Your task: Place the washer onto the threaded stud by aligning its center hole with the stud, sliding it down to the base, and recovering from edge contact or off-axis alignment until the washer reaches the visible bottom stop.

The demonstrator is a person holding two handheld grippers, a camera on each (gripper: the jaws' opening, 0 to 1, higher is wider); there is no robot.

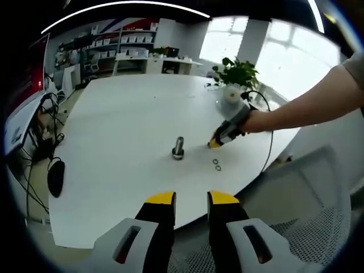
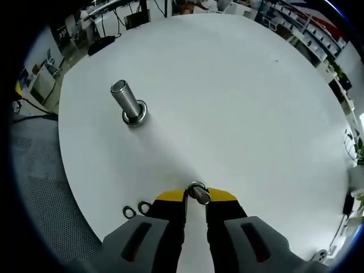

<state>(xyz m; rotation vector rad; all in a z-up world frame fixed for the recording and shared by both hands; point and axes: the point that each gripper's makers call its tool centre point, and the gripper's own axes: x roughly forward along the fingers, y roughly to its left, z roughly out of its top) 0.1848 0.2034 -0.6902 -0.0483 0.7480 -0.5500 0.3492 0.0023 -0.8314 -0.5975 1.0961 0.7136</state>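
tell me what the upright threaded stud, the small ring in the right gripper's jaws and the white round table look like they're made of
The upright threaded stud looks like bare steel: grey, shiny, with ridged threads catching the light. The small ring-shaped washer, pinched at the right gripper tips, has the same silvery metal gleam. The white round table is smooth and matte, probably laminate or painted board; the pictures cannot settle which.

White table [image 1: 125, 108], potted plant [image 1: 236, 73], mesh chair [image 1: 318, 227].
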